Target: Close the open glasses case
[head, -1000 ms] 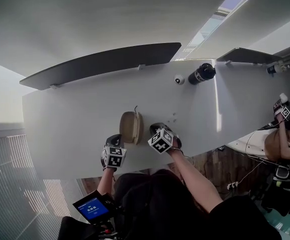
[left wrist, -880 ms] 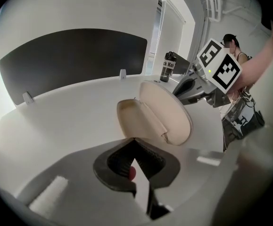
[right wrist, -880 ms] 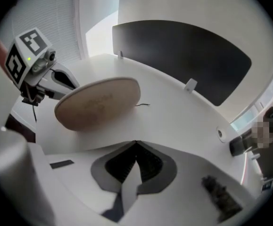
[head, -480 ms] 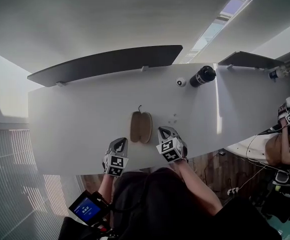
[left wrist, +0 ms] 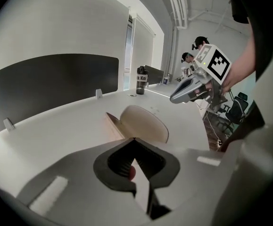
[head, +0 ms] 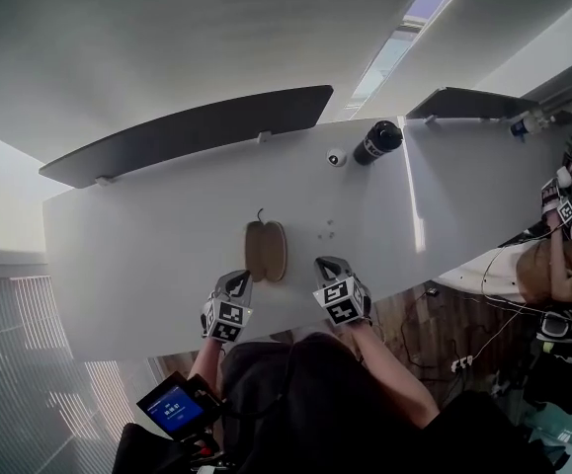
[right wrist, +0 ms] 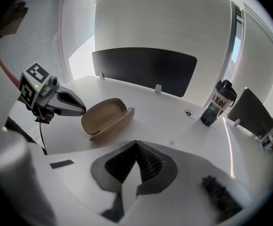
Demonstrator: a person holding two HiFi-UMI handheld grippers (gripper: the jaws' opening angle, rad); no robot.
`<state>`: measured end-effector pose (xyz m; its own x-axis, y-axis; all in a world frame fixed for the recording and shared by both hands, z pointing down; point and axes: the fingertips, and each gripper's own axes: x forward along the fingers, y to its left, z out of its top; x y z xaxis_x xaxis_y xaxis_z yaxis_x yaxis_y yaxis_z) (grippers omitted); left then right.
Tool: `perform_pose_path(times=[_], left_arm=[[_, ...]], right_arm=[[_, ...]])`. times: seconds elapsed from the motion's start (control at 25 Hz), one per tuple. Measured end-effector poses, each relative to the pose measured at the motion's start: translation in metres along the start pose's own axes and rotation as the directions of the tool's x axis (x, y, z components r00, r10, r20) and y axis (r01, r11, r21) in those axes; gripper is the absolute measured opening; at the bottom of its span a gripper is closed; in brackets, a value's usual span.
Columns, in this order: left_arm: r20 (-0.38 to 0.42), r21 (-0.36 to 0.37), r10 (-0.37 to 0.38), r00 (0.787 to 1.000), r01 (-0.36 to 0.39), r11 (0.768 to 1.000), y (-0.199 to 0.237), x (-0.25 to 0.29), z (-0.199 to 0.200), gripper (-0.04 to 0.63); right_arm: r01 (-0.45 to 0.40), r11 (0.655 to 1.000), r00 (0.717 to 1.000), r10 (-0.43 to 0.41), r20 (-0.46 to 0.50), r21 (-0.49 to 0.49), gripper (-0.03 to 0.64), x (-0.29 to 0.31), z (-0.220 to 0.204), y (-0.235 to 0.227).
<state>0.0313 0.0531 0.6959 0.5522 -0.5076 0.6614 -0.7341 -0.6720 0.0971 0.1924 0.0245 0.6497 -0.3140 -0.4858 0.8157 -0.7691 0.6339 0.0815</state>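
Note:
The tan glasses case (head: 266,250) lies near the middle of the white table (head: 127,255), its lid standing partly open. In the left gripper view the case (left wrist: 138,124) sits just beyond my left gripper (left wrist: 135,140), whose jaws are shut on nothing. The right gripper view has the case (right wrist: 105,118) to the left of my right gripper (right wrist: 136,143), also shut and empty. From the head view, the left gripper (head: 236,284) and right gripper (head: 327,267) flank the case near the table's front edge, neither touching it.
A dark bottle (head: 376,142) and a small round disc (head: 336,158) stand at the back right of the table. A dark divider panel (head: 187,131) runs along the far edge. Another person with grippers (head: 562,205) is at a neighbouring desk on the right.
My right gripper has drawn back from the case toward the table's near edge. The left gripper shifted slightly. The case stays partly open.

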Motion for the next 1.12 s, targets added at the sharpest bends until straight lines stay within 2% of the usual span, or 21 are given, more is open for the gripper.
perform_pose_path(times=[0.28,0.52,0.68,1.12], left_arm=[[-0.009,-0.054,0.004,1.0,-0.004,0.999,0.013,0.004,-0.011,0.006],[-0.01,-0.106,0.012,1.0,-0.013,0.994,0.021,0.008,-0.021,0.008],[-0.041,-0.136,0.006,0.999,-0.011,0.991,0.024,0.01,-0.036,0.006],[-0.004,-0.169,-0.013,1.0,0.012,0.986,0.026,0.012,-0.035,0.008]], right_arm=[[0.015,1.0,1.0,-0.015,0.004,0.022,-0.002,-0.005,-0.005,0.008],[-0.016,0.999,1.0,0.015,0.026,0.032,-0.002,0.004,0.0,0.018],[-0.031,0.998,0.999,0.029,0.042,0.046,-0.002,0.011,0.004,0.025],[-0.094,0.996,0.994,0.093,0.052,0.004,-0.002,0.044,0.04,0.046]])
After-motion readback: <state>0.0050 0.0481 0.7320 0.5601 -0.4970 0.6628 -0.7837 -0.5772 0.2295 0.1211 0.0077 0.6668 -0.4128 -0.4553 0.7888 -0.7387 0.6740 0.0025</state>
